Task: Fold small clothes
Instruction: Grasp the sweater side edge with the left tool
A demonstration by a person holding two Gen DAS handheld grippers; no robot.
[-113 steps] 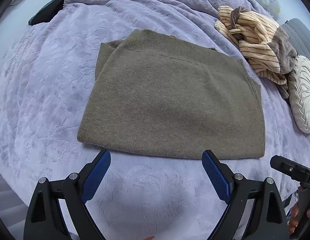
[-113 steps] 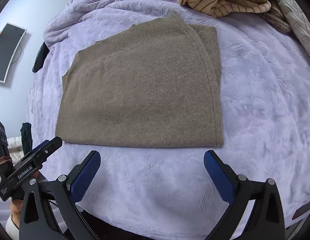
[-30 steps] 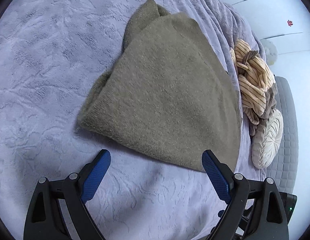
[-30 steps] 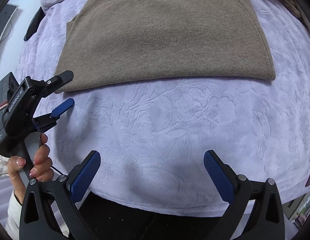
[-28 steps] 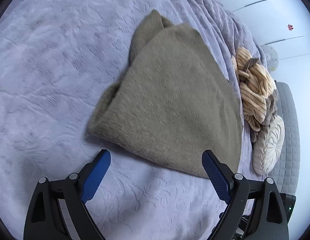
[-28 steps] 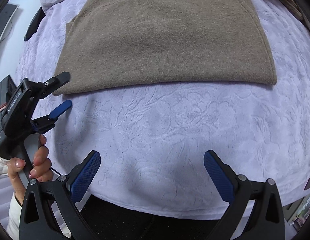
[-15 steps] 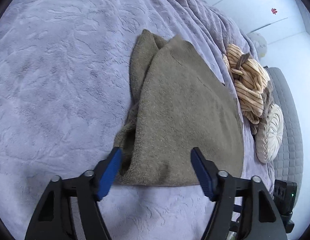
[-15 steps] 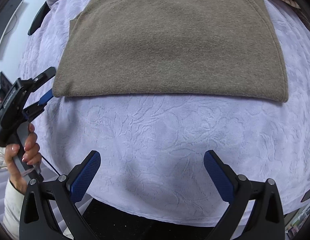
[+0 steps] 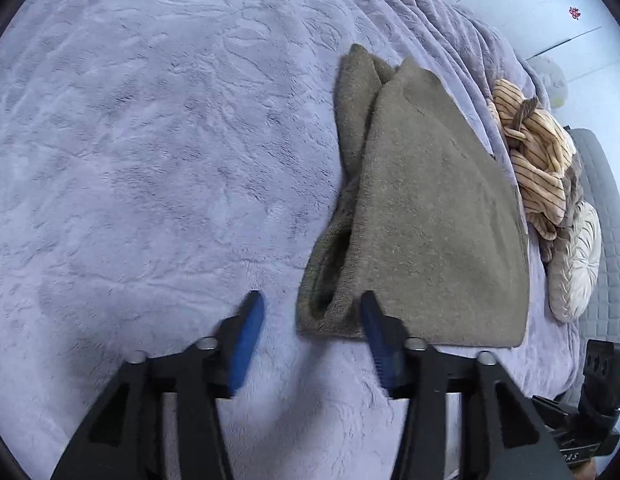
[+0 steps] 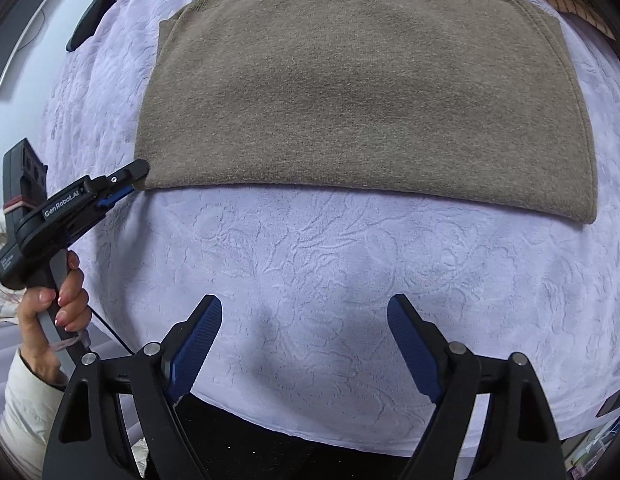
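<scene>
The olive knit garment [image 10: 362, 92], already folded to a flat rectangle, lies at twelve o'clock of your right gripper [image 10: 303, 344]. Judge it soft, light and limp: take it at the near corners, through all layers. Your left gripper [image 9: 310, 332] straddles the near-left corner, jaws half-wide and opening slightly, pads not pressing. The right gripper's jaws are closing over bare lilac bedspread [image 10: 350, 280]. Striped clothes [image 9: 538, 152] and a round cushion [image 9: 574, 260] lie at two o'clock.
</scene>
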